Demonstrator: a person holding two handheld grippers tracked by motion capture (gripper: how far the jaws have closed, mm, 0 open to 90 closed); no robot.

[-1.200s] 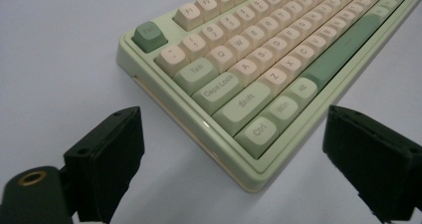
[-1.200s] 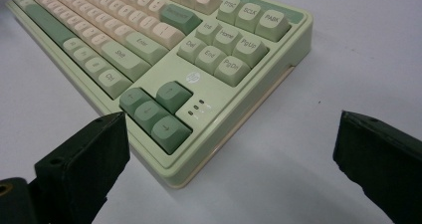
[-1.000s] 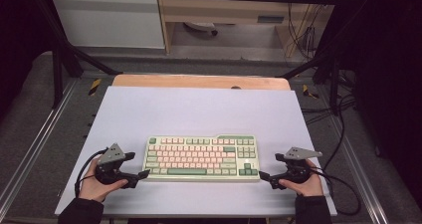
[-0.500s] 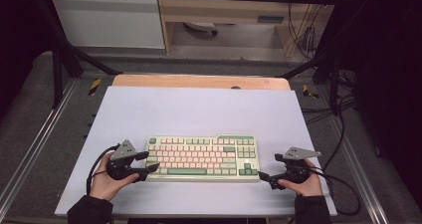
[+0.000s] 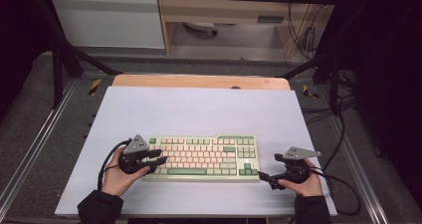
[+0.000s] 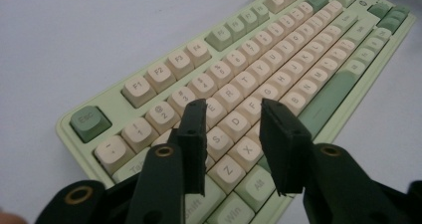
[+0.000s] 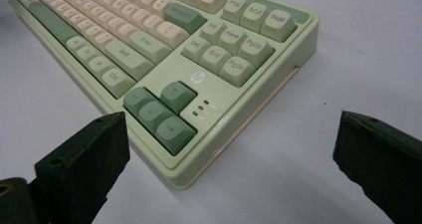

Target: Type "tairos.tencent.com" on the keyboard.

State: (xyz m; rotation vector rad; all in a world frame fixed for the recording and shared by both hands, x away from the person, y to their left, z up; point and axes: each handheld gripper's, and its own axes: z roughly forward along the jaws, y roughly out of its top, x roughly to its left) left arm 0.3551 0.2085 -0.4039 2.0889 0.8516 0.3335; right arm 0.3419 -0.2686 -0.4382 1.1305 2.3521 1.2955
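Observation:
A pale green keyboard (image 5: 201, 158) with cream and green keys lies near the front of the white table top (image 5: 199, 109). My left gripper (image 5: 157, 160) hovers over the keyboard's left end. In the left gripper view the left gripper (image 6: 233, 115) stands open just above the S, D and X keys of the keyboard (image 6: 278, 50), nothing between the jaws. My right gripper (image 5: 264, 177) sits low at the keyboard's front right corner. In the right gripper view the right gripper (image 7: 231, 132) is wide open, the jaws flanking the keyboard (image 7: 199, 79) corner with the arrow keys, apart from it.
A wooden strip (image 5: 199, 81) runs along the table's back edge. Black frame bars (image 5: 59, 59) and grey floor surround the table. Cables (image 5: 343, 184) trail off the right side. Beyond the keyboard the white surface stretches to the back.
My left gripper has moved right and forward from beside the keyboard to over its left keys. The right gripper has stayed at the front right corner.

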